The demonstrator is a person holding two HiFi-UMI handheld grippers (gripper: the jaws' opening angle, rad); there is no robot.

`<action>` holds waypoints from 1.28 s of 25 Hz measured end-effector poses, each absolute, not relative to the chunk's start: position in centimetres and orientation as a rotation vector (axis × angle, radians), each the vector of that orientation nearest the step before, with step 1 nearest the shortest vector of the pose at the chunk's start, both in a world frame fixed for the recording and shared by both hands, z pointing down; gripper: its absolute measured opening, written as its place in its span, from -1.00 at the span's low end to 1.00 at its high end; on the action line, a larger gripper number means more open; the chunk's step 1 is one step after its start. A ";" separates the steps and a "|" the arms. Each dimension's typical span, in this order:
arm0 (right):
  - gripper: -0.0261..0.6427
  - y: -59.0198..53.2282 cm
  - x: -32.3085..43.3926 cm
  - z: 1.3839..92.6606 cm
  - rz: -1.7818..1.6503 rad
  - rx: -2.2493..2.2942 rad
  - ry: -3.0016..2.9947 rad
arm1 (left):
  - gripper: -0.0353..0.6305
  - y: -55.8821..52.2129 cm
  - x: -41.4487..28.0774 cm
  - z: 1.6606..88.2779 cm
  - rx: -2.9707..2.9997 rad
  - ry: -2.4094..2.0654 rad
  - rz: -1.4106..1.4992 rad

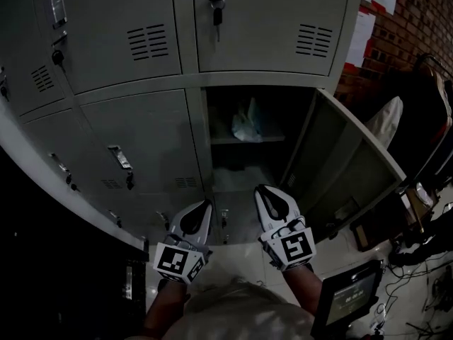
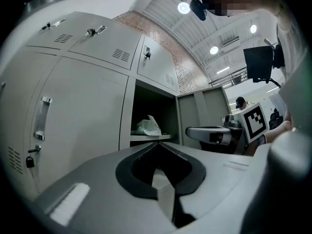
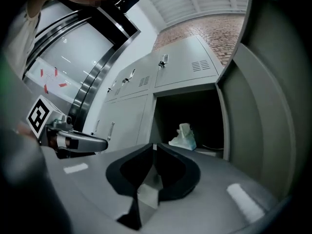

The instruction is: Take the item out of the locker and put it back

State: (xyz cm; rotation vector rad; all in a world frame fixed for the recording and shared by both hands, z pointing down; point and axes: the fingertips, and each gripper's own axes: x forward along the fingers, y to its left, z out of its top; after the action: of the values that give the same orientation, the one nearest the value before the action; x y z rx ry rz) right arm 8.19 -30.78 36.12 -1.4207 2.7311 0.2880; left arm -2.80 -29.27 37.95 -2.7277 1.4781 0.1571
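While bag [image 1: 244, 125] stands upright on shelf [image 1: 274, 139], left hand-held gripper [image 1: 207, 205], right hand-held gripper [image 1: 262, 190] closed.

A: How many grippers?
B: Two: one left gripper [image 1: 206, 204], one right gripper [image 1: 262, 189].
A: Bags?
B: One bag [image 1: 246, 122], on one shelf [image 1: 272, 139].
A: Open doors?
B: One door [image 1: 343, 165].

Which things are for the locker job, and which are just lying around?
For the job: open locker, bag on its shelf, left gripper, right gripper, both shut and empty.
Just around: screen, cables, key in the upper door.
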 end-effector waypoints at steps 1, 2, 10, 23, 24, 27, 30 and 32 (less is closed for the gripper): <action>-0.92 -31.4 8.2 36.2 0.277 -1.424 2.734 | -0.88 -30.0 -2.8 37.9 -2.734 1.481 0.169; -0.92 -32.0 8.0 36.3 0.269 -1.424 2.738 | -0.88 -30.6 -2.8 37.8 -2.740 1.483 0.176; -0.56 -36.5 7.3 34.9 0.282 -1.463 2.732 | -0.88 -33.5 -3.2 37.4 -2.754 1.438 0.142; -0.24 -46.7 7.7 32.8 0.354 -1.684 2.669 | -0.88 -34.2 -5.5 38.2 -2.758 1.454 0.138; -0.25 -47.3 7.6 33.1 0.343 -1.685 2.689 | -0.88 -34.1 -5.7 38.1 -2.755 1.458 0.131; -0.72 -48.4 7.2 34.3 0.311 -1.668 2.781 | -0.88 -34.0 -6.2 37.9 -2.751 1.465 0.127; -0.83 -48.1 7.1 34.1 0.315 -1.659 2.787 | -0.88 -34.0 -6.9 38.1 -2.750 1.481 0.127; -0.88 -47.2 7.0 33.1 0.358 -1.649 2.757 | -0.88 -34.0 -7.3 38.3 -2.751 1.482 0.131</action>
State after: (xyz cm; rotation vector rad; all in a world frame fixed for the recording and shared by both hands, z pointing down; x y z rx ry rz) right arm 7.02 -47.20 33.08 -1.6490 2.7572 0.3578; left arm -7.29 -33.99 38.27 -2.7511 1.4817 0.1308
